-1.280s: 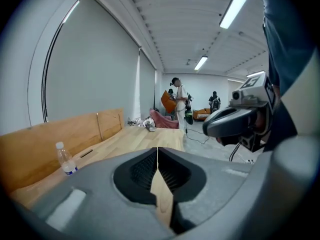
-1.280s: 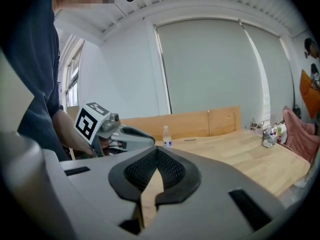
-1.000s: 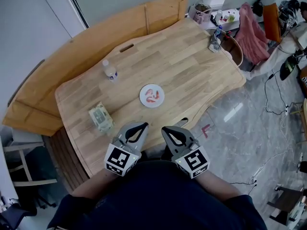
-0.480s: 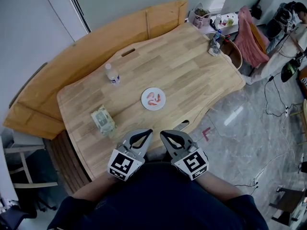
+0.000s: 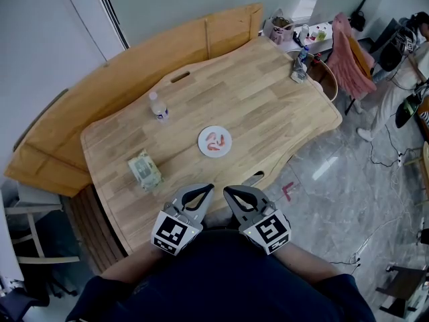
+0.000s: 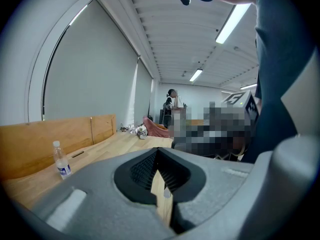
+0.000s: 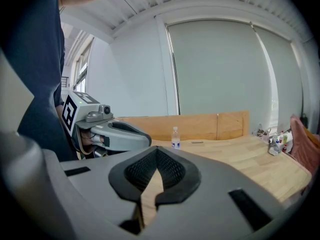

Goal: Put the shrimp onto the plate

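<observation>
A small white plate lies near the middle of the wooden table, with red shrimp lying on it. Both grippers hover side by side at the table's near edge, well short of the plate. My left gripper is shut with nothing in it, and in the left gripper view its jaws meet at the tips. My right gripper is also shut and empty, tips touching in the right gripper view. The left gripper shows at the left of the right gripper view.
A water bottle stands at the far left of the table, also seen as a bottle ahead. A green packet lies near the left front. Clutter sits at the far right corner. A wooden bench back runs behind.
The left gripper has edged slightly to the right, nearer the right one. Both stay shut at the table's near edge. The plate and shrimp have not moved.
</observation>
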The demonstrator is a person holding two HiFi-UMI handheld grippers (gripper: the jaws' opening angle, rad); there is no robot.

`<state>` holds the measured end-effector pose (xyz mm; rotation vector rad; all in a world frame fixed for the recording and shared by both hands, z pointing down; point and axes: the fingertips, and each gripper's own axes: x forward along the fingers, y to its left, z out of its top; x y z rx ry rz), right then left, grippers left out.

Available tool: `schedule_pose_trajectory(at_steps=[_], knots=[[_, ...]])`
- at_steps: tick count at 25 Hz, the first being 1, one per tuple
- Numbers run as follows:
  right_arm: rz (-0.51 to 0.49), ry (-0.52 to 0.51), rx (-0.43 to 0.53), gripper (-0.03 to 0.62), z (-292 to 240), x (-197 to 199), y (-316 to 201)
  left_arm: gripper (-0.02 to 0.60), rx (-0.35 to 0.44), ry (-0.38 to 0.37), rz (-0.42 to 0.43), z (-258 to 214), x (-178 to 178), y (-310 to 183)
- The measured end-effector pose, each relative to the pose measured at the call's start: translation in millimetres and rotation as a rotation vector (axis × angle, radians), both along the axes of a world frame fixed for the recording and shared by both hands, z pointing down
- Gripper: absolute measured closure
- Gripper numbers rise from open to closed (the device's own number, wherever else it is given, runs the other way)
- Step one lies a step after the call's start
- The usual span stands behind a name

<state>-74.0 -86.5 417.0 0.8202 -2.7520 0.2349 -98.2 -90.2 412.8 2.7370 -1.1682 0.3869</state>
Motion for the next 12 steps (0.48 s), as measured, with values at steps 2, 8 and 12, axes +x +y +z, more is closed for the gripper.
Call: schedule_pose_trajectory(at_steps=[2,8,12], knots=[[-0.002,0.000,0.000,0.585,0.2,-0.4,0.9,0.575,0.000,0.008,-0.002,-0.7,-0.3,0.9],[0.000,-0.001,-0.001,0.585,-0.6,-2.3,2.6,0.575,0.006,0.000,0.004,-1.6,-1.8,3.0],[0.000,0.000,-0.001,0.585,0.2,-3.8,3.1,0.575,0.007,0.001,0.007,-0.8,-2.2,3.9]])
